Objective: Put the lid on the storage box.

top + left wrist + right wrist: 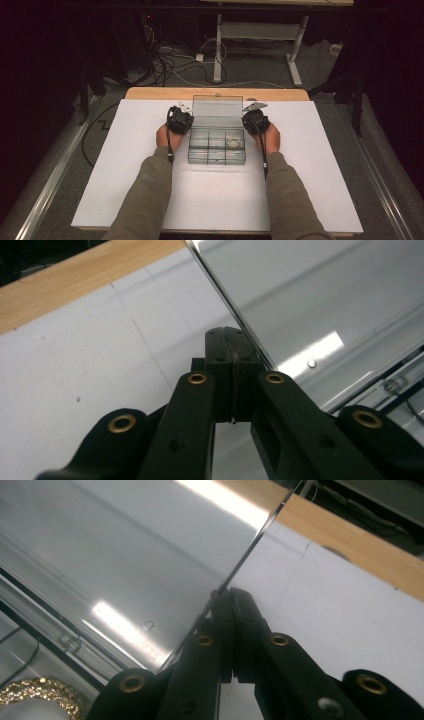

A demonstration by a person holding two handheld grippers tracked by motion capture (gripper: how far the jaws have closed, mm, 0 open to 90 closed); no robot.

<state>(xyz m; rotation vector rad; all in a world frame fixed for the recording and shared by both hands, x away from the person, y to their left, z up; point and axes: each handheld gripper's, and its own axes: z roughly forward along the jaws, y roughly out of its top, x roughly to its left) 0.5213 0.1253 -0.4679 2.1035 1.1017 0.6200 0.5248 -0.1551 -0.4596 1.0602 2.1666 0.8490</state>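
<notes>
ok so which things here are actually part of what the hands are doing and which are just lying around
In the job:
- clear compartment box, its lid raised
- left gripper, fingers together beside the lid's edge
- right gripper, fingers together beside the lid's other edge
- gold ring-shaped piece in a right-hand compartment

Lying about:
- white table sheet
- floor cables
- far desk frame

Whether either pair of black jaws actually pinches the raised clear plastic lid (pixel 217 111) cannot be told: its edges (pixel 235 315) run behind the closed tips. A glittery gold ring (pixel 37 694) is cut off at the frame's bottom; from above it (pixel 234 143) is too small to identify.
</notes>
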